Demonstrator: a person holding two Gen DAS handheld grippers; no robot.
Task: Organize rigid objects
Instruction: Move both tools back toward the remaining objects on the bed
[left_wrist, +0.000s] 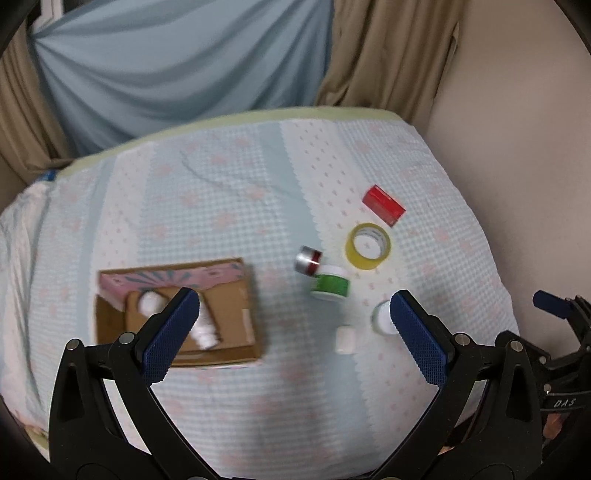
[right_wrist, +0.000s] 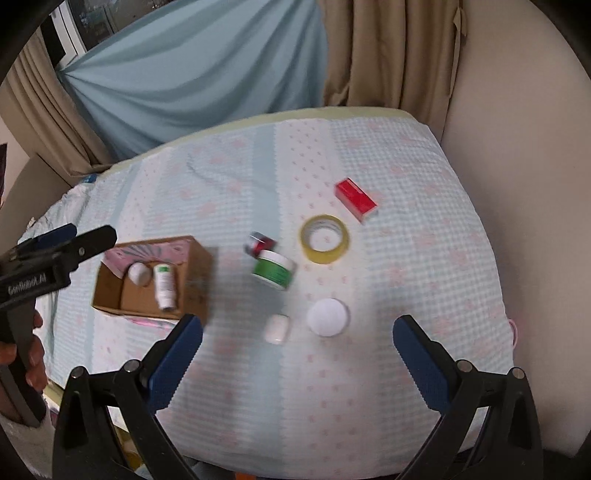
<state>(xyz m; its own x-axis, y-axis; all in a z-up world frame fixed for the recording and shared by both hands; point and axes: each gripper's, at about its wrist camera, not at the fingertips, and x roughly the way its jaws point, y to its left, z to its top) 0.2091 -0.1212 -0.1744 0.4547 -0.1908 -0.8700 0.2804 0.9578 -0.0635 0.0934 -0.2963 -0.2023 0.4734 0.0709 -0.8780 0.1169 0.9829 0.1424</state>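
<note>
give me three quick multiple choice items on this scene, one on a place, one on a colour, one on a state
1. Where does the white bottle with the green label lie?
A in the brown cardboard box
B inside the tape ring
C on the red box

2. What colour is the ring-shaped roll of tape?
A blue
B yellow
C black

3. How does the right tool stand?
A shut on the tape
B shut on the bottle
C open, holding nothing

Key: 1 A, it lies between the box walls; 2 B, the ring is yellow; 3 C, its blue pads stand wide apart over the bedspread.
</note>
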